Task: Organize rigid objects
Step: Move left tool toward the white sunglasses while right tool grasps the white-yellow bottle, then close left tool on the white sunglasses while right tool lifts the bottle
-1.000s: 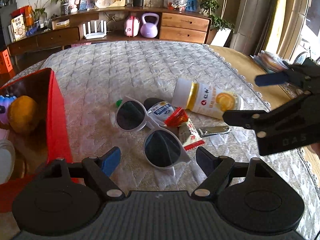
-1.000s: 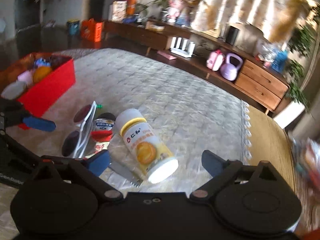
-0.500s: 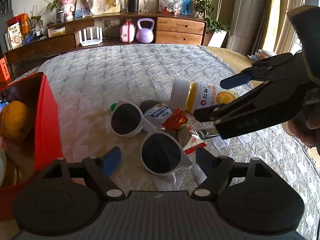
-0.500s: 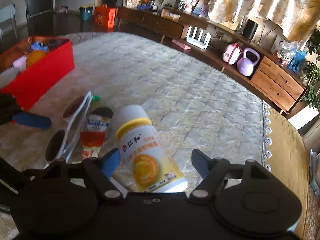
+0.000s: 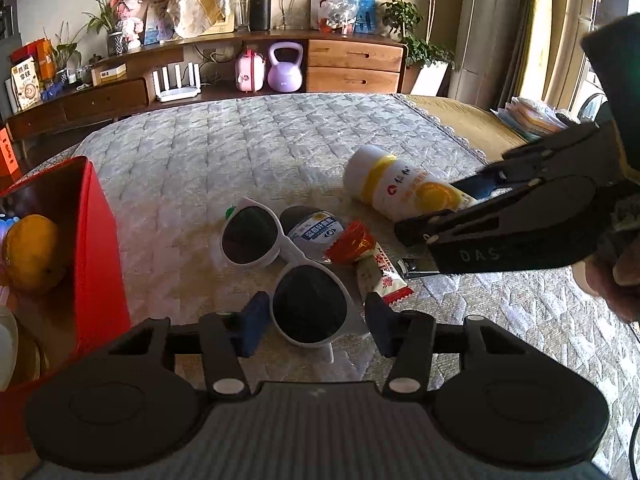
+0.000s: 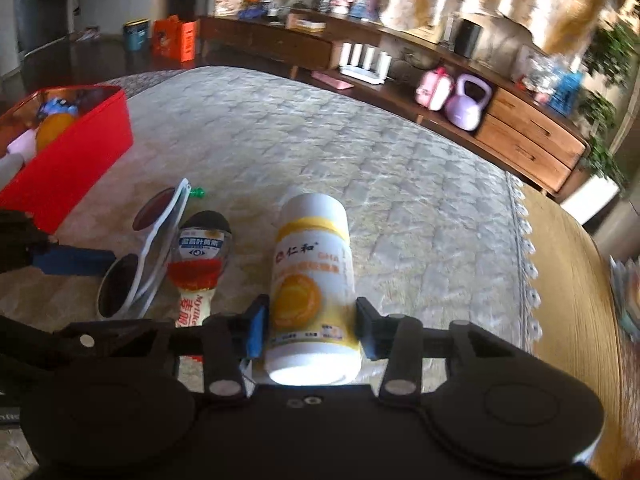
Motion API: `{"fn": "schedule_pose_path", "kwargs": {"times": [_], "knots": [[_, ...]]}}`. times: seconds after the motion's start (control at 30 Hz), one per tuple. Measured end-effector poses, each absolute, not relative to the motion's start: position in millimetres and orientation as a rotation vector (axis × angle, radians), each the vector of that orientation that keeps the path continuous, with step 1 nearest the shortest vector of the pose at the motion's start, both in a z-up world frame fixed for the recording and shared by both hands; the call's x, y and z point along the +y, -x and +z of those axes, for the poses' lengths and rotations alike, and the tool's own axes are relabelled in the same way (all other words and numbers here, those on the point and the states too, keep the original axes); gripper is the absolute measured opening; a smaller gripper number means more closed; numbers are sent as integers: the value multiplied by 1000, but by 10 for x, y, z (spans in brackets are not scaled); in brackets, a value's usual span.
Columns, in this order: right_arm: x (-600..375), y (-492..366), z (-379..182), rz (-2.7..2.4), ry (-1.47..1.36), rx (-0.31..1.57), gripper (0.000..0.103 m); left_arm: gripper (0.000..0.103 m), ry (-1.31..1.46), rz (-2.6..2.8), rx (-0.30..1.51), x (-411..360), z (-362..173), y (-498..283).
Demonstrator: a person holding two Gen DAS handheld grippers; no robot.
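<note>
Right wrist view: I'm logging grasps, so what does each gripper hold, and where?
Right gripper, jaws just closing: white-and-yellow plastic bottle, across its base end. Left gripper, also closing: white-framed sunglasses, around the near lens; contact unclear.

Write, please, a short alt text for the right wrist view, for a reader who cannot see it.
The right gripper has just been closing around a white and yellow bottle lying on a quilted cloth. White sunglasses lie to its left, a red box beyond.
</note>
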State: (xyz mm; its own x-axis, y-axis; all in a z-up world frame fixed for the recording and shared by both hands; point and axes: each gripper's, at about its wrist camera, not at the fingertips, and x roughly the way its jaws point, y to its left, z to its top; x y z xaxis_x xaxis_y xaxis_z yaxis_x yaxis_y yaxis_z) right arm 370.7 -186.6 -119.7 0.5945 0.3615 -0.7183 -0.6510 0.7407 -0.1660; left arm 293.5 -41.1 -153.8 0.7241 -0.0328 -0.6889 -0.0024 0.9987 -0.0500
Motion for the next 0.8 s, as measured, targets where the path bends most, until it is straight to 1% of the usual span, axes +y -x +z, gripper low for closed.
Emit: {"fn": "schedule_pose_path", "kwargs": {"times": [0.1,0.27,0.8], "knots": [[-1948,-3650,-1167,558,389,712,44,46,50,-14,758,-392,-1512,-2931],[-2135,-3520,-1099,500,258,731,44,44,42,-8,759,-358,-1479,-2874],[-2342,-2534,-892,486,35,781,44,43,120,-16,781,-167,-1243,-2371]]}}
